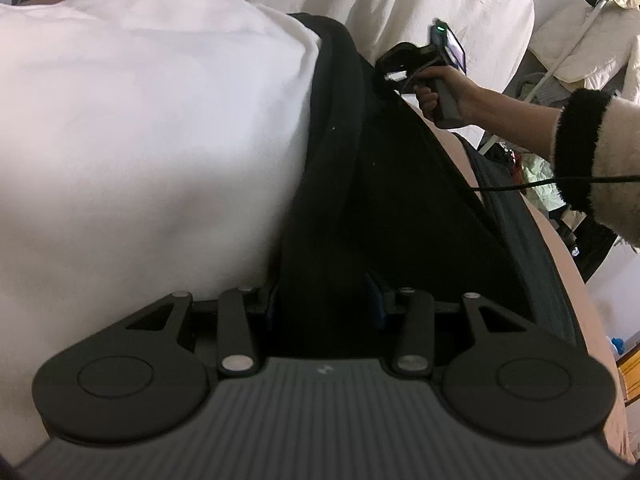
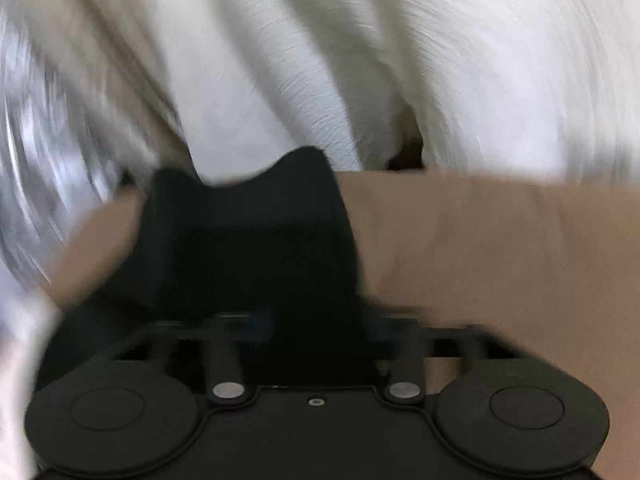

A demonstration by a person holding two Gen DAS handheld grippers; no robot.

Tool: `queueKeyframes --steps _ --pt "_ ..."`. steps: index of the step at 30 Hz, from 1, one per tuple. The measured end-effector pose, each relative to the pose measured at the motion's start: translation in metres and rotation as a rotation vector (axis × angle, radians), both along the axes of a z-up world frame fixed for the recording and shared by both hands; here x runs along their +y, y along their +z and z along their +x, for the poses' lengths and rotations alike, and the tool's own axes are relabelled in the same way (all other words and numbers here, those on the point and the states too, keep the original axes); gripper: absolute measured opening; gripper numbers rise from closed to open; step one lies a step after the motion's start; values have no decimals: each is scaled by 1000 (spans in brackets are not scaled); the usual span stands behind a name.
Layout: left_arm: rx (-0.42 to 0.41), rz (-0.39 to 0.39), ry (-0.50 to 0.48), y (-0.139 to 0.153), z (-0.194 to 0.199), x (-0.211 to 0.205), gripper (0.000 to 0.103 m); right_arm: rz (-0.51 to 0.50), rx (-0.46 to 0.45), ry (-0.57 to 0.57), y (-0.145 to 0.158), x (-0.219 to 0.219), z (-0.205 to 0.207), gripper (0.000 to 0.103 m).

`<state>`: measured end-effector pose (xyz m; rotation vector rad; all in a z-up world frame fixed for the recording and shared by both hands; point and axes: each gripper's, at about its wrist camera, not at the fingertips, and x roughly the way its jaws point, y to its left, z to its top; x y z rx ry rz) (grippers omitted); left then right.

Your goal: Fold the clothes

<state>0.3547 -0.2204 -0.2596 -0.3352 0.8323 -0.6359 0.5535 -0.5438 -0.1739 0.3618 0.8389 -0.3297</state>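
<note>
Black fabric garment [image 1: 332, 208] fills the left gripper [image 1: 326, 300], clamped between its fingers, and stretches lengthwise away to the right gripper [image 1: 394, 70], likewise closed on it. The blurred right view adds a brown surface [image 2: 500, 248] beneath and white cloth [image 2: 320, 60] behind.

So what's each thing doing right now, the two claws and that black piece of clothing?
Left claw: shut on the black garment.
Right claw: shut on the black garment, picture blurred.
Black garment: lifted, stretched between the two claws.
White fabric: lying bunched beside the garment.
Right hand: gripping its claw's handle.
</note>
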Motion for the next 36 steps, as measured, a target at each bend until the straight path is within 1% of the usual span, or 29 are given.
queueKeyframes --steps 1,3,4,5,6,7,8,9,10,11,12,13,14,15,17,19,20,23,25,27,30,32,33,35,36 --pt "-1 2 15 0 -1 1 35 -92 -12 37 8 14 2 7" --pt "-2 2 48 1 -2 2 31 -341 -96 125 32 43 -3 5" --pt "-3 -5 67 2 -3 2 31 -429 -147 128 44 49 -8 5" --pt "-10 -6 78 3 -4 1 31 -477 -203 95 56 48 -14 4" --pt "-21 4 77 5 -5 -3 31 -511 -234 56 65 45 -18 4" --pt "-29 25 69 6 -5 -7 32 -522 -210 21 66 39 -20 5" --pt "-30 52 64 6 -6 -10 33 -524 -155 -4 62 32 -19 5" --pt "-28 81 62 5 -7 -13 33 -526 -99 -30 57 25 -19 10" --pt "-28 100 61 5 -8 -16 33 -539 -40 -51 51 19 -19 19" --pt "-29 104 62 6 -8 -17 33 -564 3 -77 44 16 -22 38" --pt "-28 103 62 6 -8 -17 33 -589 26 -110 39 15 -27 46" --pt "-24 99 63 6 -7 -17 34 -576 23 -126 37 13 -35 46" --pt "-17 92 65 6 -6 -16 34 -527 -4 -127 36 10 -45 46" --pt "-11 84 67 6 -5 -16 35 -461 -25 -126 36 6 -54 46" --pt "0 75 71 7 -3 -15 35 -301 -44 -169 33 -1 -76 46" --pt "-2 94 69 7 -2 -20 38 -114 -73 -215 28 -4 -104 47" --pt "-11 113 65 8 -3 -23 39 -63 -76 -208 27 2 -117 47" --pt "-40 203 54 13 -9 -35 40 -42 -45 -103 30 34 -155 47" --pt "-57 262 47 18 -14 -40 42 -28 -24 -34 33 56 -180 47" --pt "-71 296 49 26 -19 -43 46 -14 -3 36 35 78 -205 54" --pt "-108 316 47 41 -33 -42 49 8 28 140 38 111 -243 54" --pt "-159 356 46 55 -46 -42 53 22 49 210 40 132 -268 54" --pt "-182 386 52 62 -53 -41 57 29 59 245 41 143 -281 54" --pt "-193 426 96 71 -67 -34 59 29 79 312 42 164 -311 54" --pt "-193 440 122 75 -74 -29 64 10 87 344 40 174 -332 54"
